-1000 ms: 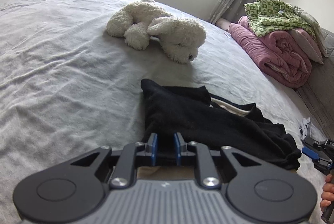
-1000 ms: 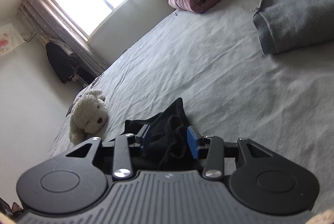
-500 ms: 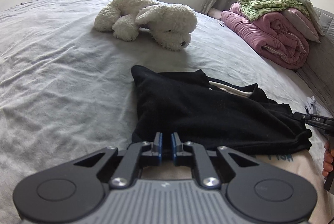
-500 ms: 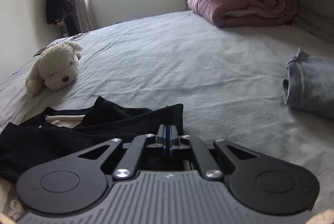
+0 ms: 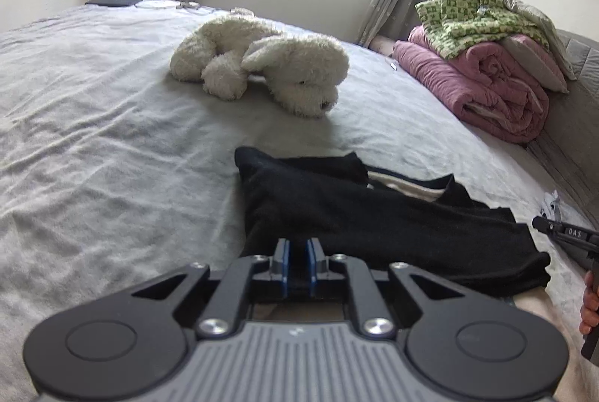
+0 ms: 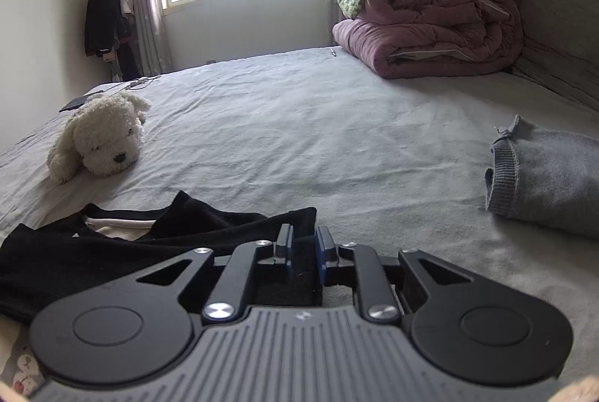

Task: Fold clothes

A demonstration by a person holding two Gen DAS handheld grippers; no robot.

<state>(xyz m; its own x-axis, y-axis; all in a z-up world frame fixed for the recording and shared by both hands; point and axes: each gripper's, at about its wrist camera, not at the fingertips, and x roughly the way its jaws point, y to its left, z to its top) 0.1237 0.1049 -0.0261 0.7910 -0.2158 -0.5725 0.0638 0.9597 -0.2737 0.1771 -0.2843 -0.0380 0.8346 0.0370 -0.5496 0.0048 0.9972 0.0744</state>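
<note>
A black garment with a cream inner layer lies folded over on the grey bed sheet. It also shows in the right wrist view. My left gripper is at its near left edge, jaws a little apart with black cloth between them. My right gripper is at its near right corner, jaws a little apart with cloth between them. The right gripper's body shows at the right edge of the left wrist view.
A white plush dog lies beyond the garment. Folded pink and green bedding is stacked at the far right by the headboard. A folded grey sweater lies to the right. A patterned cloth lies under the garment's near edge.
Both grippers' jaws were nearly shut half a second ago and have parted slightly. The garment has settled flat on the bed.
</note>
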